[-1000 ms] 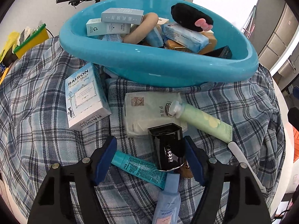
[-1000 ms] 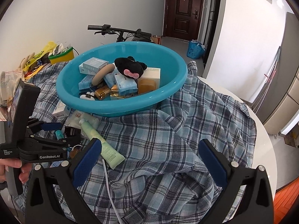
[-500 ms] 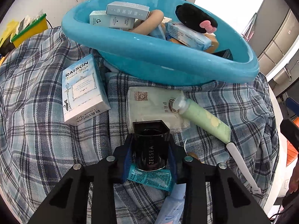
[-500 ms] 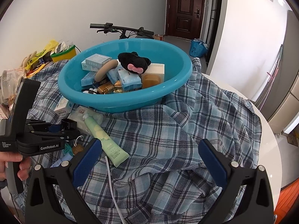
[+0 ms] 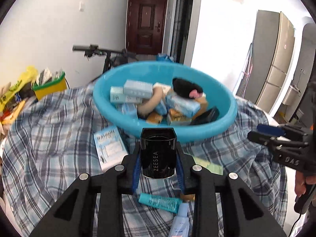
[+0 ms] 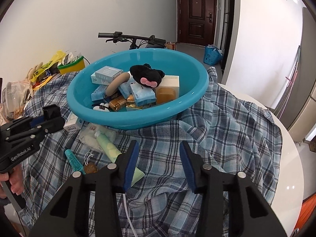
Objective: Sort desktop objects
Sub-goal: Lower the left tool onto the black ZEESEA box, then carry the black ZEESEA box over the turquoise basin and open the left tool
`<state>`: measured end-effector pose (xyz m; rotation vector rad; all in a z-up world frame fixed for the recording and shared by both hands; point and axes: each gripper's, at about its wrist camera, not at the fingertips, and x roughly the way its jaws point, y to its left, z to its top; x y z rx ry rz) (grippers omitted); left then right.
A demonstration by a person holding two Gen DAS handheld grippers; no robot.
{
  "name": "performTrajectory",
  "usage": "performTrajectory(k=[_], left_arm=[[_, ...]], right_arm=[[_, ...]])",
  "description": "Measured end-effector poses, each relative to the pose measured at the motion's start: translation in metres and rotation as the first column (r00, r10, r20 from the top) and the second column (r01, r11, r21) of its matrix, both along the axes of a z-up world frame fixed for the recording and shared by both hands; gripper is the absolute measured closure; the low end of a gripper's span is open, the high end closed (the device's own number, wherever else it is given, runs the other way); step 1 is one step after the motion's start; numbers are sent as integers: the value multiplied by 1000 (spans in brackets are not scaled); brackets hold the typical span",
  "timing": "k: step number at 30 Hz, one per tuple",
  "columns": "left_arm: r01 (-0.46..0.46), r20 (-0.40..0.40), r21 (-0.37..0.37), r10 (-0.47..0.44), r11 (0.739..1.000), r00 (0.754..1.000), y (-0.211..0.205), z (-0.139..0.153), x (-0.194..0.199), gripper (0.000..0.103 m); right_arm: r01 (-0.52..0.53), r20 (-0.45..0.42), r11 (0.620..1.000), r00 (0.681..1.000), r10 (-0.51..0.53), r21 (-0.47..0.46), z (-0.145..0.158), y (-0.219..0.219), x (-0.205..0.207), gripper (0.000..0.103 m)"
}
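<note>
Left gripper (image 5: 158, 164) clamps the black ZEESEA box (image 5: 158, 154), raised toward the blue basin (image 5: 227, 106), probably for dropping in. Right gripper (image 6: 158, 164) idle, fingers apart, empty.

Colours and patterns on the desktop

A blue-and-white plaid cloth (image 6: 227, 130) is seen under a turquoise basin (image 6: 197, 96); a glossy black box (image 5: 158, 154) (white lettering) is framed by blue pads (image 5: 136, 169).

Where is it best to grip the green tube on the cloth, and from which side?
Grip the green tube mid-body from above, jaws across its width: it lies flat, its cap rests against the white pouch, and its flat tail tapers thin.
</note>
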<state>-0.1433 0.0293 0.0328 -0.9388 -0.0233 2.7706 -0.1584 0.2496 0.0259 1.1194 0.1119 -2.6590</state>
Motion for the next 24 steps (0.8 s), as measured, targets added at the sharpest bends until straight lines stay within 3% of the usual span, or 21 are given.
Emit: performTrajectory(k=[5, 8, 10, 13, 18, 24], left_arm=[[19, -187, 34, -12, 999, 982, 5, 45, -7, 71], [-6, -324, -6, 4, 1000, 946, 11, 53, -12, 71], [-45, -365, -55, 22, 997, 931, 17, 51, -25, 71], [-49, -323, -14, 41, 999, 946, 15, 48, -45, 71], [-72, -331, -40, 54, 997, 942, 17, 39, -68, 71], [-72, -260, -29, 62, 997, 964, 17, 29, -98, 71]], right_arm=[[23, -102, 999, 994, -28, -46, 23, -1, -6, 72], [21, -204, 999, 978, -30, -48, 43, -7, -5, 74], [16, -254, 999, 967, -26, -43, 54, -12, -5, 75], [17, -265, 998, 964, -30, -52, 63, -16, -12, 75], [48, -274, 998, 960, -58, -42, 62, -14, -21, 75], [74, -264, 997, 961, -78, -26, 55, -8, -31, 75]])
